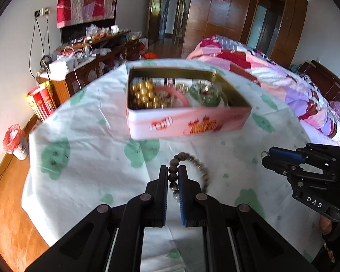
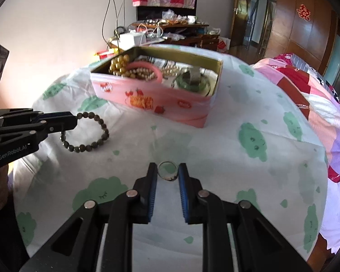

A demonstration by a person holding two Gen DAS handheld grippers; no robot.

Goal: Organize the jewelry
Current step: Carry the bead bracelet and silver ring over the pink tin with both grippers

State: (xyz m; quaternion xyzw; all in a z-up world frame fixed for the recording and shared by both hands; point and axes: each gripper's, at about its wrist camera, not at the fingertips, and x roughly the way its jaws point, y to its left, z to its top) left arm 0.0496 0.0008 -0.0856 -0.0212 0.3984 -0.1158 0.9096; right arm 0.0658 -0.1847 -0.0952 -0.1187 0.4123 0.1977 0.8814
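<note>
- Dark bead bracelet (image 1: 188,172), lower centre of the left wrist view, pinched between the fingers of the left claw (image 1: 173,174); most of the loop hanging free to the right, above the cloud-print cloth (image 1: 83,140).
- Ring (image 2: 167,171), lower centre of the right wrist view, squeezed between the tips of the right claw (image 2: 167,173).
- Pink tin (image 2: 151,97), upper middle of both views, lid off, on the cloth; gold beads (image 1: 142,96), pink bangle (image 1: 174,93), green bangle (image 1: 206,93) inside.

White wall (image 2: 56,22), wooden wardrobe (image 1: 219,22), quilted bed (image 1: 283,83)
</note>
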